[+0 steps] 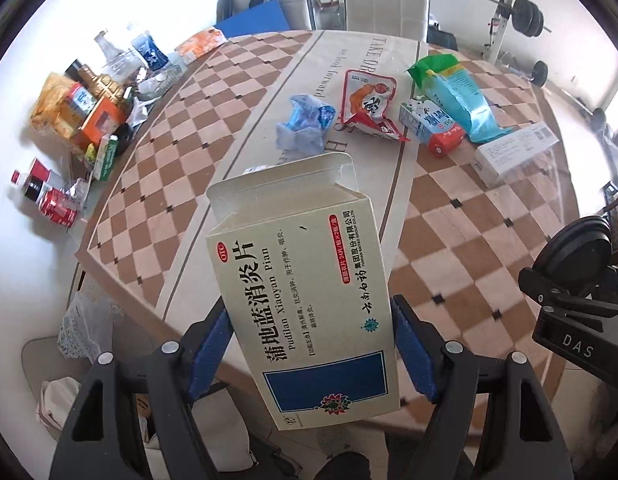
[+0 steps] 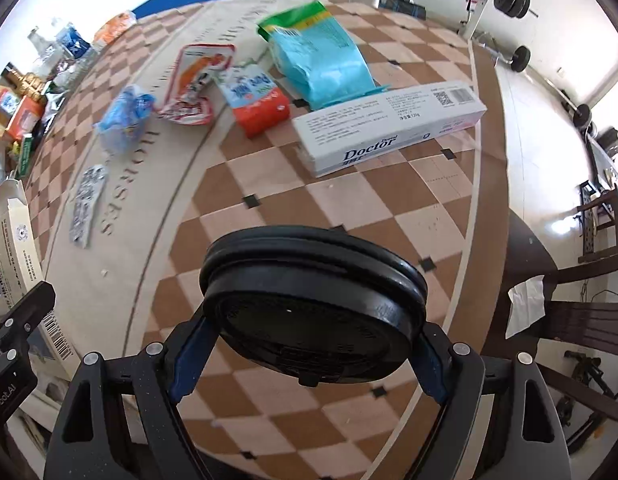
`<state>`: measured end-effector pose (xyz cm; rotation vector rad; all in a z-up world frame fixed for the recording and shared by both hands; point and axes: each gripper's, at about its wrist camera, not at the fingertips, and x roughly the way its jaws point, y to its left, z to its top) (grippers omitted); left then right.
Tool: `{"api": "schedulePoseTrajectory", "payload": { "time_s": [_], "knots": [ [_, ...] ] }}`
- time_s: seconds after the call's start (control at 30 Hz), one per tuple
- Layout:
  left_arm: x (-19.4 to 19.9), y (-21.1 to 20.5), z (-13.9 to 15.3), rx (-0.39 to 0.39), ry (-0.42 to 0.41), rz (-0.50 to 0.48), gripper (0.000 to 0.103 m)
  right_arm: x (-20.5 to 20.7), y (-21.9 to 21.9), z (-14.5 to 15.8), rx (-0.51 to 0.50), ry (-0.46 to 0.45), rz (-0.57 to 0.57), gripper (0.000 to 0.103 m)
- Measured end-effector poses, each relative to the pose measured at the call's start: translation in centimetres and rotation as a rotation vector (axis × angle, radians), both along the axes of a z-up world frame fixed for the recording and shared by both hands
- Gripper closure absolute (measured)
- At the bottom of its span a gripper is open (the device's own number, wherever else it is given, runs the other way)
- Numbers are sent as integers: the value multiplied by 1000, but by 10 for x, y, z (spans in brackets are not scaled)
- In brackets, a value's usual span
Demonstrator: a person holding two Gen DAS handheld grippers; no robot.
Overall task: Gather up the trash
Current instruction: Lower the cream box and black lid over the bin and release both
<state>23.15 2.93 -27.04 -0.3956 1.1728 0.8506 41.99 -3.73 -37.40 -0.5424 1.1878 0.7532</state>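
Tongs on the left (image 1: 311,344) are clamping a cream cardboard medicine box (image 1: 305,292) between their blue ridged pads (image 1: 415,354), its end flaps standing open, lifted above the checkered worktop (image 1: 461,248). Right tongs (image 2: 305,354) are gripping a round black plastic lid (image 2: 313,308) by its rim, tilted, with a ribbed inner face showing. Lying on the worktop's glossy cloth are a crumpled blue plastic wrapper (image 2: 125,114), a red-and-white snack pouch (image 2: 195,76), a small red-and-blue carton (image 2: 255,98), a shiny teal bag (image 2: 319,60), a long white toothpaste box (image 2: 389,128) and a silvery blister pack (image 2: 87,204).
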Motion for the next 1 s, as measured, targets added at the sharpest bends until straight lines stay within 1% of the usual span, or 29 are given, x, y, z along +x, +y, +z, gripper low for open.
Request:
{"api": "schedulePoseTrajectory", "payload": {
  "time_s": [0.07, 0.13, 0.23, 0.33, 0.43, 0.53, 0.6, 0.67, 0.73, 0.83, 0.9, 1.0],
  "knots": [
    [-28, -13, 5, 0, -20, 2, 28, -21, -23, 19, 22, -22, -4, 17],
    [-57, -23, 7, 0, -37, 6, 28, -46, -33, 31, 42, -31, -3, 17],
    [-100, -38, 4, -8, -48, 17, 28, -98, -49, 42, 70, -34, 6, 17],
    [-142, -46, -10, -67, -54, 45, 28, -150, -66, 42, 75, -13, 26, 17],
    [-174, -49, -42, -154, -33, 66, 28, -198, -85, 25, 46, 45, 53, 17],
    [-192, -47, -88, -263, -22, 90, 28, -235, -100, -10, -6, 114, 76, 16],
    [-197, -43, -127, -344, -21, 104, 28, -254, -108, -44, -50, 161, 80, 16],
    [-198, -38, -169, -411, -18, 121, 28, -267, -116, -85, -97, 212, 71, 16],
    [-194, -32, -213, -460, -11, 129, 28, -274, -122, -126, -129, 250, 55, 16],
    [-183, -23, -279, -507, 18, 126, 28, -278, -127, -185, -161, 288, 29, 16],
    [-175, -17, -324, -548, 33, 125, 28, -276, -128, -230, -178, 301, 6, 16],
    [-165, -10, -379, -590, 45, 122, 28, -269, -125, -289, -188, 316, -19, 16]
  ]
}}
